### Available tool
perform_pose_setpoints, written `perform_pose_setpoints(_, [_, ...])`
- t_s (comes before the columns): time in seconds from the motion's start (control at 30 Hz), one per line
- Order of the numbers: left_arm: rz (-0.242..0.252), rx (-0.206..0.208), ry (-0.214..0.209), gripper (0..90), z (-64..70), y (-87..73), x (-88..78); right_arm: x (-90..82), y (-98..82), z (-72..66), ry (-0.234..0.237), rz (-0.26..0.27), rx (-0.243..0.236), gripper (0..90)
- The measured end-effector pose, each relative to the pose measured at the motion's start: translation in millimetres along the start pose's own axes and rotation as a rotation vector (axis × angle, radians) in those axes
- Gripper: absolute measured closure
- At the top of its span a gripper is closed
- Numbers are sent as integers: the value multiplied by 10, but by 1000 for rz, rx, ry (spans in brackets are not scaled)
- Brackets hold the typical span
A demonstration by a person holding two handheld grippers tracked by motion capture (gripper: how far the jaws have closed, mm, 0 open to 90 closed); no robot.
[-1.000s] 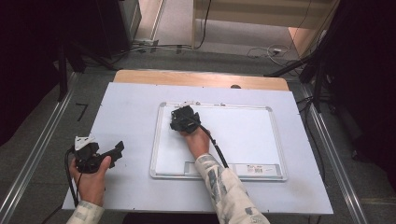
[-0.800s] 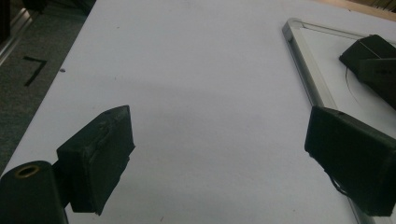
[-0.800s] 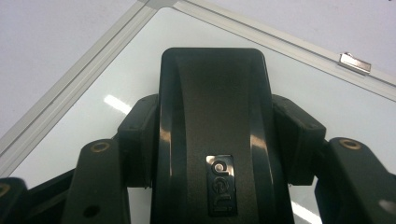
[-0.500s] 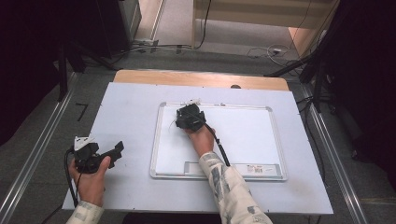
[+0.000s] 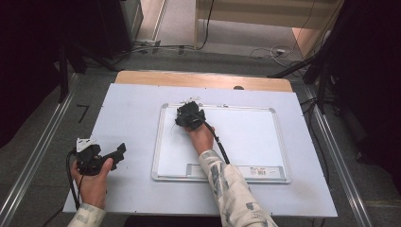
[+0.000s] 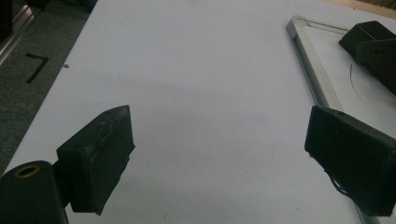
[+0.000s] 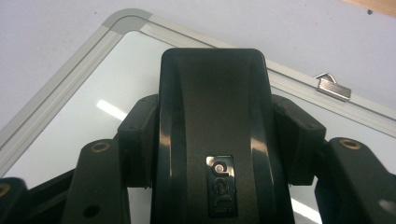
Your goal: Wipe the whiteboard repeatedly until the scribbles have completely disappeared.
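Right gripper (image 5: 190, 116) clamps black eraser (image 7: 215, 135) on whiteboard (image 5: 246, 137), at board's 11 o'clock corner. Left gripper (image 5: 118, 152) gapes wide, empty, over bench (image 5: 132, 109) at 8 o'clock. Likely wiping: keep eraser flat, pressure even, overlap strokes, stay inside frame.

High view looks down and forward over the table (image 5: 142, 109). Left gripper view sits low, facing across the table toward the whiteboard (image 6: 308, 56) edge. Right gripper view is close above the whiteboard's corner; all share the whiteboard.
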State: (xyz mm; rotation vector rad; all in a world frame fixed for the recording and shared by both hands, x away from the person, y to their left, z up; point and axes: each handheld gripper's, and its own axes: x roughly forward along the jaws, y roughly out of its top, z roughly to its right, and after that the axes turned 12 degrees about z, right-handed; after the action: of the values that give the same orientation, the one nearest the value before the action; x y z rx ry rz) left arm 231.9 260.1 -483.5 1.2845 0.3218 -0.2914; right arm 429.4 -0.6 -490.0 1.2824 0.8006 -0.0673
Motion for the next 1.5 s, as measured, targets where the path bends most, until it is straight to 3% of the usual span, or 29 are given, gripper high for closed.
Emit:
perform_pose_setpoints(0.37, [-1,4,-2,83,6,5,3,-66,-31,-245,57,-2,-46,379])
perform_pose_setpoints(0.5, [3,-1,-5,83,1,8,-2,-50,-23,-203,46,2,-32,379])
perform_pose_setpoints(0.77, [5,-7,-2,83,-20,13,-3,-28,4,43,3,-18,1,379])
perform_pose_setpoints(0.83, [1,-2,-6,83,-4,9,2,-33,-2,18,-7,-16,-15,380])
perform_pose_setpoints(1.5, [-5,10,-13,83,33,1,20,-177,-106,-425,86,1,-63,379])
